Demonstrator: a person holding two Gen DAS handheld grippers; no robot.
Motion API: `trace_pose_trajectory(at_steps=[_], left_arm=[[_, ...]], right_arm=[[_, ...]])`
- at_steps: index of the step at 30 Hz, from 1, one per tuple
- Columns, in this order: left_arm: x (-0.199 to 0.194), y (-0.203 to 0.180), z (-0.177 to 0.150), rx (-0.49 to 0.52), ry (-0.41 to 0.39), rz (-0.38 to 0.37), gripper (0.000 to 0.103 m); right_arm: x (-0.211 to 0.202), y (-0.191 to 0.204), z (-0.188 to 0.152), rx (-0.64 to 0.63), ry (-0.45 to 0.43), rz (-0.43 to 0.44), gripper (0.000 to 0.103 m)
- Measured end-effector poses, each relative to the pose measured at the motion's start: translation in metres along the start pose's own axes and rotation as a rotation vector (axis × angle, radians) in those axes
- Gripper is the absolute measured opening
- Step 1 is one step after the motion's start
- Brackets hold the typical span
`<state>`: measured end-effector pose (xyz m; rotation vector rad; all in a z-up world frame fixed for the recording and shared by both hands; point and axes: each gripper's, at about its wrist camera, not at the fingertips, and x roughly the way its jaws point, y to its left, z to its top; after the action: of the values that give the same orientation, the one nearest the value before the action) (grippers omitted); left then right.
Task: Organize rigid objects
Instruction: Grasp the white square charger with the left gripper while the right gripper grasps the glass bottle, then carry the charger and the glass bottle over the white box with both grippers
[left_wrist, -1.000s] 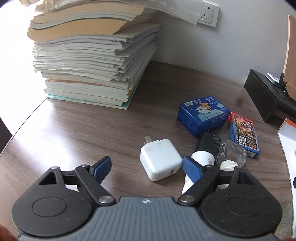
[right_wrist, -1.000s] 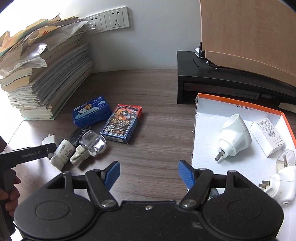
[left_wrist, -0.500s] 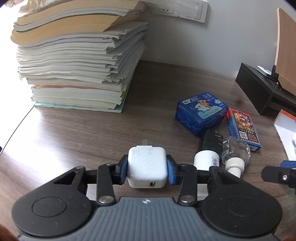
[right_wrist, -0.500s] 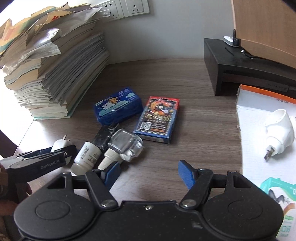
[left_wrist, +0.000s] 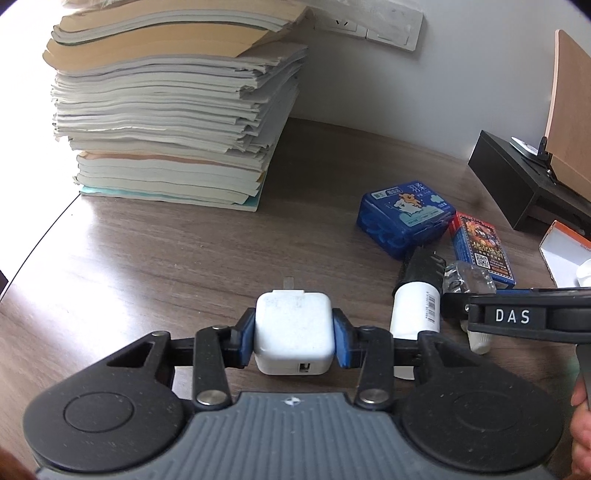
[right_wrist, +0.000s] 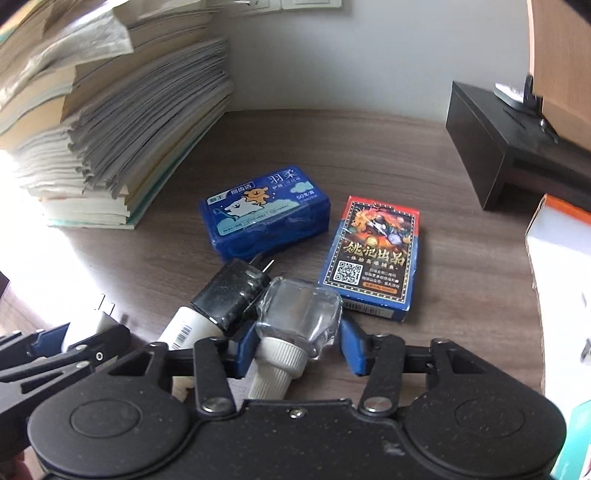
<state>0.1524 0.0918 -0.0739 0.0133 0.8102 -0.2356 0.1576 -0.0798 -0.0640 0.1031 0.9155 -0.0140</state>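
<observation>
The left hand-held gripper (left_wrist: 293, 341) is clamping a white USB charger cube (left_wrist: 293, 334) between its blue pads, low over the brown wooden table (left_wrist: 166, 266). The right hand-held gripper (right_wrist: 295, 343) is sitting around a clear glass bottle with a ribbed white cap (right_wrist: 299, 321) lying on the table; its pads are close on either side, but whether they are touching the glass cannot be told. A black-capped white tube (right_wrist: 218, 306) is lying just beside the bottle. Beyond them are resting a blue plastic box of floss picks (right_wrist: 264, 214) and a card deck box (right_wrist: 373, 258). A tall paper stack (left_wrist: 166, 110) is standing at the left. At the right edge, an orange-rimmed white box (left_wrist: 561, 240) is showing only its corner, its contents mostly hidden.
</observation>
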Motion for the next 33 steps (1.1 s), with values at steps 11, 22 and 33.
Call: trace_pose_trajectory(at_steps=[11, 22, 33], left_arm=[[-0.017, -0.008, 0.002, -0.009, -0.040, 0.005, 0.042], [-0.051, -0.055, 0.003, 0.018, -0.091, -0.020, 0.042], [-0.072, -0.152, -0.013, 0.125, -0.097, -0.159, 0.042]], right_arm=[[-0.031, -0.017, -0.006, -0.012, -0.072, 0.006, 0.056], [-0.084, -0.058, -0.017, 0.021, -0.141, -0.007, 0.056], [-0.148, -0.137, -0.053, 0.107, -0.191, -0.088, 0.056]])
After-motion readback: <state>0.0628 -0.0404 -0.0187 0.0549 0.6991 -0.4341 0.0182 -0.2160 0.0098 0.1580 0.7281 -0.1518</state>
